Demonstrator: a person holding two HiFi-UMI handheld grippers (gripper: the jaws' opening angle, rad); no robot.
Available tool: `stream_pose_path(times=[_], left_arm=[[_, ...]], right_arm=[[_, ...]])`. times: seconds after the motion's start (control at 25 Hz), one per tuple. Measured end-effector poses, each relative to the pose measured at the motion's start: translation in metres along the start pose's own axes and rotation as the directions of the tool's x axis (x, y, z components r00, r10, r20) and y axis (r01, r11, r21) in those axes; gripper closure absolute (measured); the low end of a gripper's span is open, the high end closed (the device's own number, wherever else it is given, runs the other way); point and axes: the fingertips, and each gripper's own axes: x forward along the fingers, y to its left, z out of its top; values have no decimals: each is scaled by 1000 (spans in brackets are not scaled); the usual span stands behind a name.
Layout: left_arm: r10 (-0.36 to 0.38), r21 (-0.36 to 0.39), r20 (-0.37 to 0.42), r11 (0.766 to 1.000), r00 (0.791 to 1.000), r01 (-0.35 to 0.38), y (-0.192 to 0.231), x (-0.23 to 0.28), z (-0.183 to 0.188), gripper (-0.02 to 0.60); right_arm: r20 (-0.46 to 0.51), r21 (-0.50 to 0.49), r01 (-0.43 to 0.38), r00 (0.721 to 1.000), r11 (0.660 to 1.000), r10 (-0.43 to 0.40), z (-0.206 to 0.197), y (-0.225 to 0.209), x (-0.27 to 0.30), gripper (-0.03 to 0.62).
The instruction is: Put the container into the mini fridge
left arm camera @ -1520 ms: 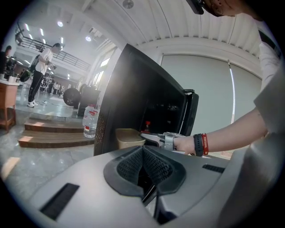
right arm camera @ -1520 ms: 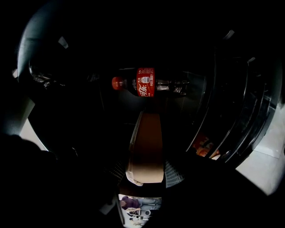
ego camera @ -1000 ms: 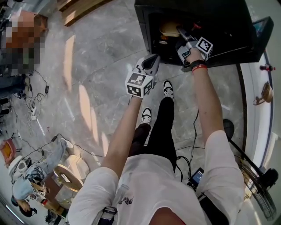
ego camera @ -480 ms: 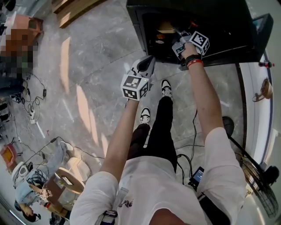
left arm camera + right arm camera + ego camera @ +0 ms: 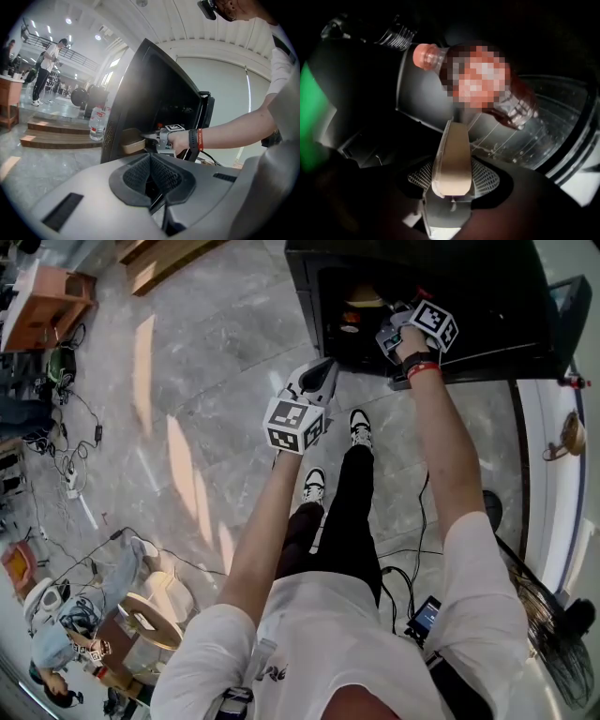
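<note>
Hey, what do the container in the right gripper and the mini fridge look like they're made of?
Container: matte tan with a thin rim, likely paper pulp or cardboard, though it could be plastic. Mini fridge: smooth black shell with a sheen that catches glare, probably painted metal or plastic; the look does not settle which.
</note>
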Motion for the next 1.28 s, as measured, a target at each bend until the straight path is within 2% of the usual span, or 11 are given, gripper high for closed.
stream_pose_path(times=[0.24, 0.44, 0.6, 0.84, 1.12, 1.28], left_arm=[[2, -12, 1, 1000, 1000, -2, 2, 0, -2, 561], [7, -17, -9, 1000, 1000, -7, 4, -1, -5, 561], [14, -21, -5, 1000, 1000, -14, 9, 1, -5, 561], [13, -22, -13, 1000, 1000, -13, 9, 2, -10, 561], [14, -9, -2, 1000, 1000, -14, 0, -7, 8, 561], [14, 1, 9, 1000, 1000, -14, -9, -13, 28, 561]], right_arm=[[5, -149, 113, 994, 982, -114, 3, -12, -2, 361], [3, -220, 162, 986, 962, -166, 3, -20, -3, 363], [1, -299, 203, 977, 933, -212, 5, -26, -1, 386], [5, -323, 207, 976, 924, -217, 4, -29, 0, 396], [26, -333, 212, 976, 919, -216, 5, -11, -17, 393], [54, -393, 241, 969, 887, -239, 10, 3, -31, 378]])
